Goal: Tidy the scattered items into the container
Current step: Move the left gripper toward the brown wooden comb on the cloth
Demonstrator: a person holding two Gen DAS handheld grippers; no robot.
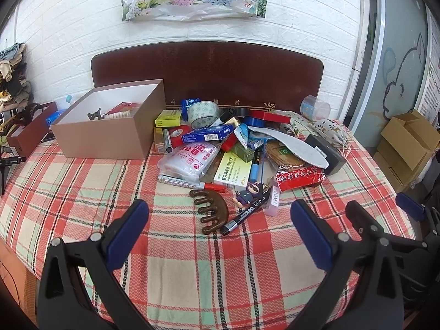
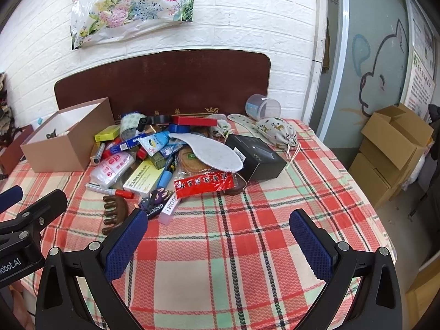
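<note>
An open brown cardboard box (image 1: 110, 134) (image 2: 63, 148) stands at the left of the plaid-covered table (image 1: 192, 261) and holds a few items, among them a black clip. A pile of scattered things lies to its right: a brown wooden comb (image 1: 211, 211) (image 2: 114, 214), a black marker (image 1: 242, 217), a red-capped marker (image 1: 192, 184), a yellow-green medicine box (image 1: 233, 172), a white insole (image 2: 209, 151), a black box (image 2: 258, 159), tape rolls and packets. My left gripper (image 1: 220, 233) is open and empty, just short of the comb. My right gripper (image 2: 218, 236) is open and empty over bare cloth.
A dark wooden headboard (image 1: 206, 74) runs behind the pile against a white brick wall. A clear plastic jar (image 2: 262, 107) and a cloth pouch (image 2: 277, 132) lie at the back right. Cardboard cartons (image 2: 393, 148) stand on the floor to the right. A small red box (image 1: 30, 134) sits far left.
</note>
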